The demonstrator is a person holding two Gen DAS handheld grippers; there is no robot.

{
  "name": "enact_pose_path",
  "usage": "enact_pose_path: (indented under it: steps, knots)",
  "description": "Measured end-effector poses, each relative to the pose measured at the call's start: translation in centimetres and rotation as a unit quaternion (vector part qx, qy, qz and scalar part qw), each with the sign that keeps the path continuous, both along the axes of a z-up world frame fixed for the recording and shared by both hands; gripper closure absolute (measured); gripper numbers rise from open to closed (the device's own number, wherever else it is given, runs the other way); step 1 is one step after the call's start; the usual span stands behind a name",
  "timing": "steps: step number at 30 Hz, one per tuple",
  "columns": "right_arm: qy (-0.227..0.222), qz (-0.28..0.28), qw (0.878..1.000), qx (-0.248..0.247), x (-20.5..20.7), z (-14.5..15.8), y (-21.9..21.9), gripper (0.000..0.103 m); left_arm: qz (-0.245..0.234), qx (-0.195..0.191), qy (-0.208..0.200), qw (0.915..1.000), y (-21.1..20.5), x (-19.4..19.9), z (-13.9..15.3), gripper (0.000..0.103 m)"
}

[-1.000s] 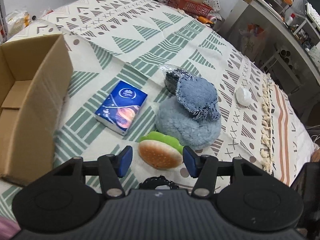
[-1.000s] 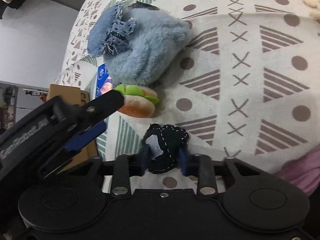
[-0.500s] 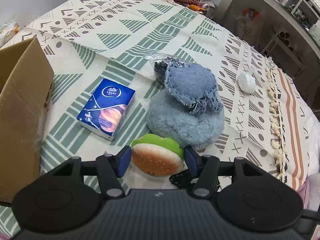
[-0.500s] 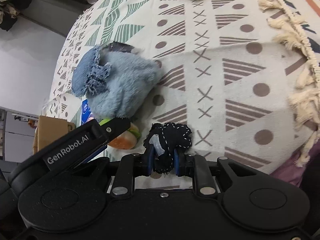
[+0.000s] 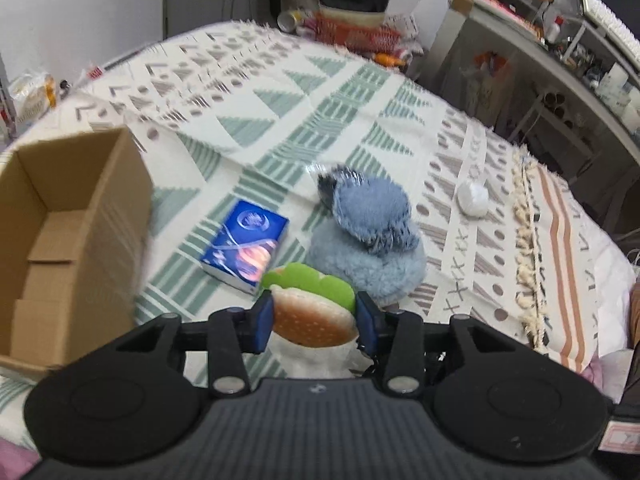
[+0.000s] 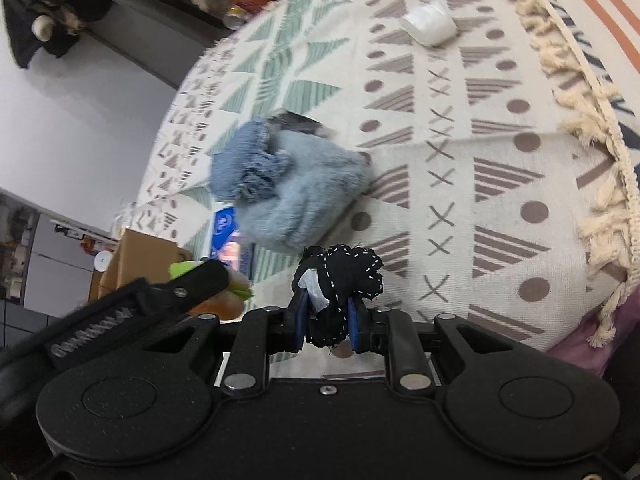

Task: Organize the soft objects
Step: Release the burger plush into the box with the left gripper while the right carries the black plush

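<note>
Lifted clear of the patterned bed cover (image 5: 304, 100) since a second ago, the burger toy (image 5: 314, 312) now sits between the blue pads of the left tool (image 5: 315, 322), which were standing wide on either side of it then. Those jaws are closing, and the pads already press the bun's sides. The cardboard box (image 5: 60, 240) is the landmark here: it stands open-topped to the toy's left, with a blue tissue pack (image 5: 246, 250) lying between it and a fluffy blue plush (image 5: 368, 256) topped with a frayed denim piece (image 5: 374, 210). A white ball (image 5: 473, 198) rests well beyond the plush, on the far side from the box.

The right tool (image 6: 326, 322), its jaws narrow, grips a bunched black cloth with white stitching (image 6: 340, 280), held just off the cover on the plush's near side; the left tool's arm and the burger's green edge show beside it, toward the box.

Judging by the task, both items are bound for the box. Doing it well likely means holding the squeeze firm but light, since the toy is soft and rounded and could pop out of the pads; carrying it high enough to clear the box's near wall; and bringing one tool over the opening at a time so the two do not collide. The tissue pack lies under the likely path and should not be brushed.
</note>
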State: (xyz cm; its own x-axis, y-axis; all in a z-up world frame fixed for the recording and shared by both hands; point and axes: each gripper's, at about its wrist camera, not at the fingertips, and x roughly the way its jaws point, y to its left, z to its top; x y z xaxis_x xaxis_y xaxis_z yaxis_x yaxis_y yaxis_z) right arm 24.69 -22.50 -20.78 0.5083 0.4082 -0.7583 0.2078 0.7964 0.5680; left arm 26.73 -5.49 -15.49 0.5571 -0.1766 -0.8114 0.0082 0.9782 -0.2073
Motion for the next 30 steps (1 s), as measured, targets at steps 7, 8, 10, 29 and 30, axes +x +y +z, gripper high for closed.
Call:
enact_pose_path:
  steps: [7, 8, 10, 29, 30]
  knots:
    - [-0.056, 0.017, 0.998, -0.002, -1.3, 2.5, 0.7, 0.083, 0.013, 0.0, -0.027, 0.9995, 2.0, -1.7, 3.3, 0.061]
    - [-0.062, 0.019, 0.998, -0.002, -1.5, 2.8, 0.8, 0.083, 0.015, 0.0, -0.029, 0.9995, 2.3, -1.9, 3.6, 0.061]
    - [-0.069, 0.02, 0.997, 0.0, -1.8, 3.2, 0.9, 0.083, 0.017, 0.001, -0.032, 0.9993, 2.9, -2.4, 4.3, 0.061]
    - [-0.14, 0.021, 0.99, -0.023, -3.4, 8.5, 2.8, 0.083, 0.094, -0.011, -0.07, 0.993, 11.8, -5.9, 8.0, 0.061]
    - [-0.142, 0.023, 0.989, -0.023, -3.4, 8.6, 3.3, 0.083, 0.099, -0.013, -0.07, 0.9926, 12.3, -6.0, 8.0, 0.061]
